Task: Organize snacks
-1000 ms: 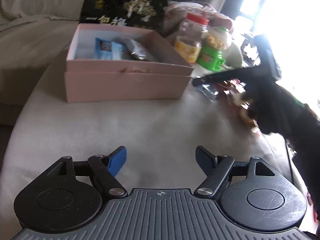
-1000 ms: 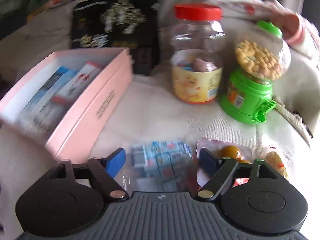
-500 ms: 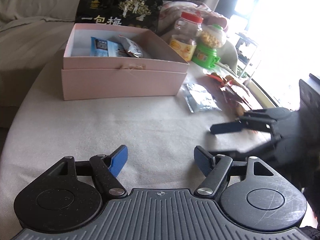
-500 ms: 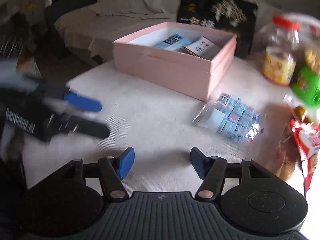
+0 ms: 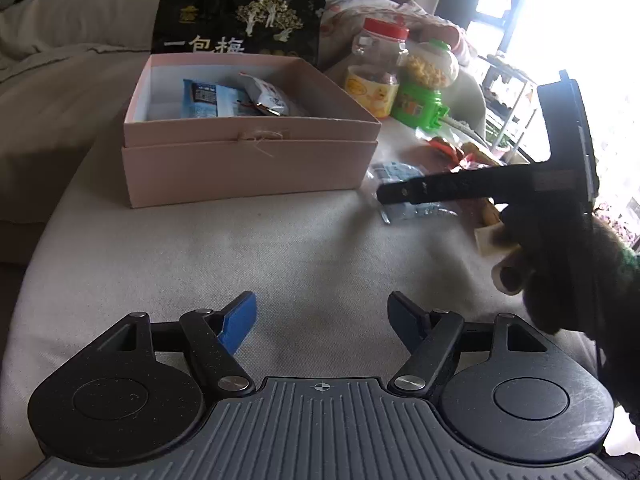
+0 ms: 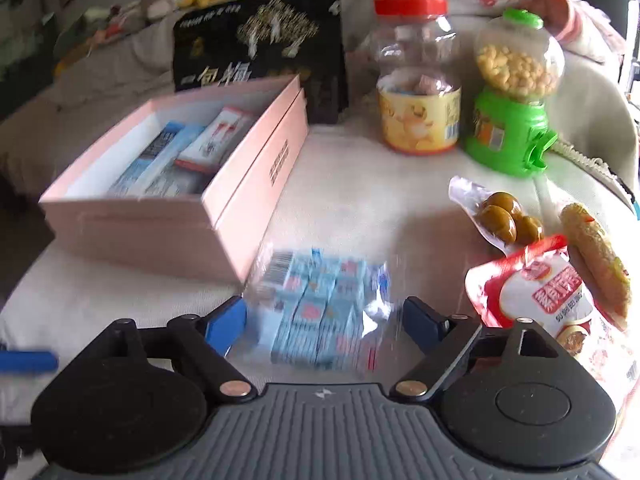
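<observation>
An open pink box (image 5: 248, 160) (image 6: 256, 216) holds blue and white snack packets (image 5: 212, 98). A clear bag of small blue candies (image 6: 320, 312) lies on the cloth beside the box, between the open fingers of my right gripper (image 6: 324, 320). That gripper also shows in the left wrist view (image 5: 440, 190), over the bag (image 5: 394, 174). My left gripper (image 5: 322, 318) is open and empty over bare cloth, well in front of the box.
A black snack bag (image 6: 260, 48) stands behind the box. A red-lidded jar (image 6: 416, 80) and a green candy dispenser (image 6: 516, 96) stand at the back right. A pack of olives (image 6: 500, 216), a red pouch (image 6: 536, 292) and a biscuit (image 6: 596, 256) lie at right.
My right gripper swung out to the side and has come back over the blue candy bag. My left gripper has stayed almost still.
</observation>
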{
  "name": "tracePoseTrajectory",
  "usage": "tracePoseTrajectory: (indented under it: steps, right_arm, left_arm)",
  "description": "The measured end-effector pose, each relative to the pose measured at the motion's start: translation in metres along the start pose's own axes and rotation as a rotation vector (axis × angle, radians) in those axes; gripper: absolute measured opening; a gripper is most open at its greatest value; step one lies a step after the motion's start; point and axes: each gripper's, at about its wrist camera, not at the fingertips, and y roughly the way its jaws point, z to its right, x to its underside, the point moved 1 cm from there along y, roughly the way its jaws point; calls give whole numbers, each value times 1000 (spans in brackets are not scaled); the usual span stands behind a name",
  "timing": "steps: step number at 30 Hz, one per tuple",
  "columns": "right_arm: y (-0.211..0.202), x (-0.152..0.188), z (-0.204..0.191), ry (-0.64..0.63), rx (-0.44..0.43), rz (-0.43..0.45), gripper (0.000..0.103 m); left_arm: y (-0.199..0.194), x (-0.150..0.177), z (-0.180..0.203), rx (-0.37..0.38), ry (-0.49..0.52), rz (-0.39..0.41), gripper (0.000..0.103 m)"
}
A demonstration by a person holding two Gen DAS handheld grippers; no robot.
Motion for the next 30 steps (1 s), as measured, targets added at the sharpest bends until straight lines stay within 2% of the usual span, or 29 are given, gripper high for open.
tracePoseTrajectory:
  steps: [6, 9, 14, 23, 26, 27, 30]
  right_arm:
    - [-28, 25, -14, -77, -47, -2, 82]
    - [-47, 46, -30, -138, -163, -9, 82]
    - [-73, 78, -57, -280, -269, 30, 83]
    - [-113, 96, -40, -229, -226, 83, 85]
    - [-115, 102, -29, -232, -108, 59, 85]
    - [-115, 105, -25, -249, -41, 54, 85]
    - [-112, 105, -9, -166, -26, 33, 85]
  left_arm:
    - [-1, 0, -5, 6, -27, 9, 78]
    - [-3, 0, -8, 15, -46, 27, 78]
    - [-9, 0, -11, 34, -53, 63, 78]
    - [10, -11, 11, 122, 29, 61, 78]
    - [17, -12, 26, 150, 79, 41, 78]
    - [18, -11, 31, 157, 95, 34, 78]
    - [19, -6, 42, 168, 135, 13, 78]
